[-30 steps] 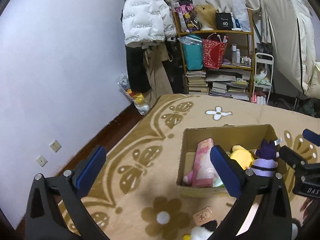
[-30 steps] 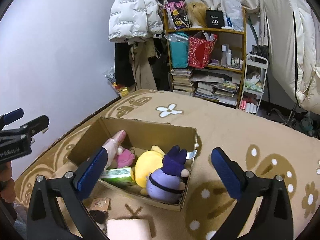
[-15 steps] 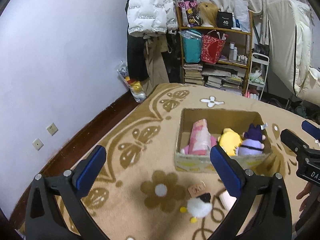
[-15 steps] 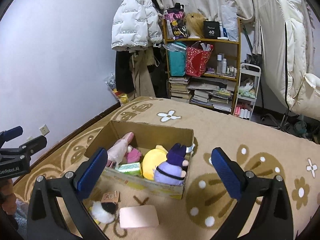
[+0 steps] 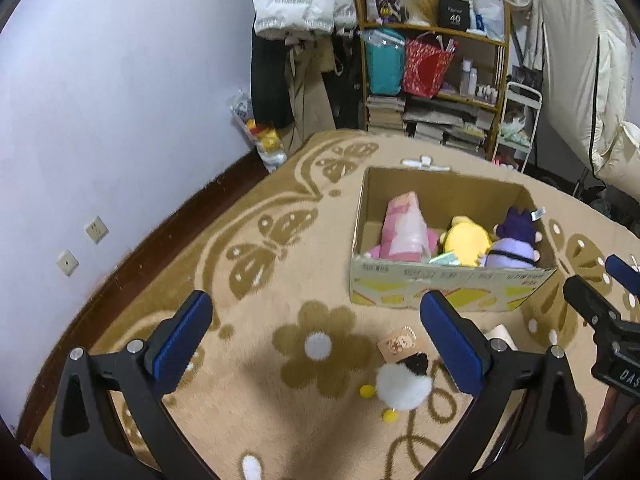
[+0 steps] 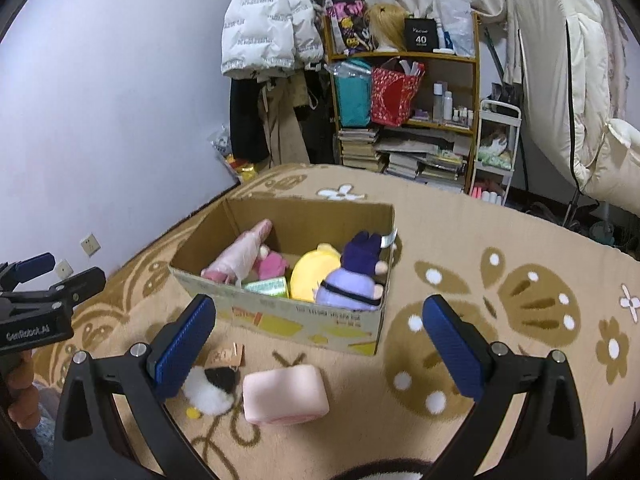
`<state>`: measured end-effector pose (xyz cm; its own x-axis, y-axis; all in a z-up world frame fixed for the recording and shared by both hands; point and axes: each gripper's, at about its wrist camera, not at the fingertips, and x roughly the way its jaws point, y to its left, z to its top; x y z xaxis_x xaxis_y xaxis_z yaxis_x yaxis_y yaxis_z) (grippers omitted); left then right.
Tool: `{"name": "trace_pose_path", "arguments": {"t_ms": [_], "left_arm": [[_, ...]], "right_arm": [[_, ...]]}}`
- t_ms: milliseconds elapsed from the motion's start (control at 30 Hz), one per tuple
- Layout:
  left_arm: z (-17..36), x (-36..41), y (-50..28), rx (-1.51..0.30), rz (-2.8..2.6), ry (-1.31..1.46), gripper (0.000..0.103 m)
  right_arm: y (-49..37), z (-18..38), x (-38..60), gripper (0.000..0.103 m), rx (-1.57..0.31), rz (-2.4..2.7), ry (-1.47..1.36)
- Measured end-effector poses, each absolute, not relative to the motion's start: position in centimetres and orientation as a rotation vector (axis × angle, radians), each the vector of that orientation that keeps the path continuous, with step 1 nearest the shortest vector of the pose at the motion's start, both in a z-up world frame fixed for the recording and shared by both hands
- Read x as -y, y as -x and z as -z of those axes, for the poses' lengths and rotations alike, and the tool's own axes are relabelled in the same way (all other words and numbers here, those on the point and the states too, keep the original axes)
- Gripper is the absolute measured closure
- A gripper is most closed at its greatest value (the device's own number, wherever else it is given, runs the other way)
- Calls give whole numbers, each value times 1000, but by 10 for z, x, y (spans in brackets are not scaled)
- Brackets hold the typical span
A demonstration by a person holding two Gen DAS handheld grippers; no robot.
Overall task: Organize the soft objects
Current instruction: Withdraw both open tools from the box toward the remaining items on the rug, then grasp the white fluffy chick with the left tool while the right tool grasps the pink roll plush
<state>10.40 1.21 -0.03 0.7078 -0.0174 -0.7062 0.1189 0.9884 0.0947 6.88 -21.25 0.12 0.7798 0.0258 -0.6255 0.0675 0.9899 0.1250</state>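
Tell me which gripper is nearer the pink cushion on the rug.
Right. The pink cushion lies just ahead of the open right gripper, slightly left of centre between its jaws. The open left gripper sits farther left, where the cushion barely peeks past its right jaw.

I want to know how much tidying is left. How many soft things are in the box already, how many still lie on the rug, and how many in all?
In the cardboard box: 3 — pink plush, yellow plush, purple plush.
On the rug: 2 — white fluffy toy, pink cushion.
Total: 5 soft things.
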Motion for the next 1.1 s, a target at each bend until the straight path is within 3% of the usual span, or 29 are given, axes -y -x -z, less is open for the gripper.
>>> {"name": "trace_pose_path", "arguments": {"t_ms": [1100], "left_arm": [[90,9,-136,-1082,131,-129,0]], "right_arm": [[-91,90,188,0,-919,-45,-83]]}}
